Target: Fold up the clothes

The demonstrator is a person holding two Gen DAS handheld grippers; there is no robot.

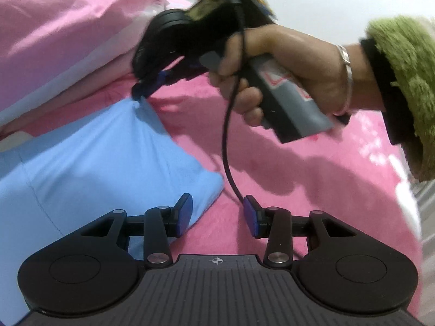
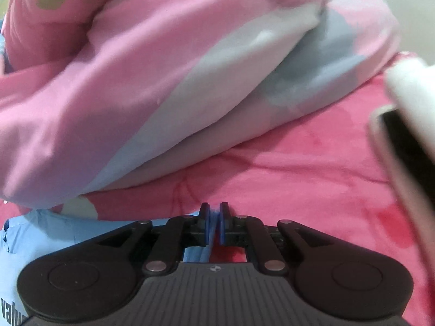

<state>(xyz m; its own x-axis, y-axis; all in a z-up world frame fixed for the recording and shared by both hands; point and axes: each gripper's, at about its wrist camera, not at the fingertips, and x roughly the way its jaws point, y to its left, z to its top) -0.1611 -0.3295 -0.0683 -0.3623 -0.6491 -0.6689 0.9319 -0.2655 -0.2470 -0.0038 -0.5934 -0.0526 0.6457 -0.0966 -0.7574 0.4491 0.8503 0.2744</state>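
Since the blue garment [image 1: 89, 163] is thin and floppy, pinch edges: right gripper [image 1: 144, 89] clamps its 12 o'clock corner, left gripper [image 1: 217, 217] hangs half-open, empty.

Bunched pink duvet [image 2: 136, 87] blocks far side; pink bedsheet [image 1: 312, 190] right of blue garment [image 1: 95, 168] open.

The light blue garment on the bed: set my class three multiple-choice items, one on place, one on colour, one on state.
1. The light blue garment lies on:
A. a wooden floor
B. a pink bedspread
C. a chair

2. The sleeve cuff at the person's wrist is:
A. green
B. red
C. white

3. The right tongs are:
A. wide open
B. shut on a garment corner
C. holding a cup

B: pink cover surrounds the garment.
A: the fuzzy cuff is green.
B: blue cloth bunches between the closed pads.
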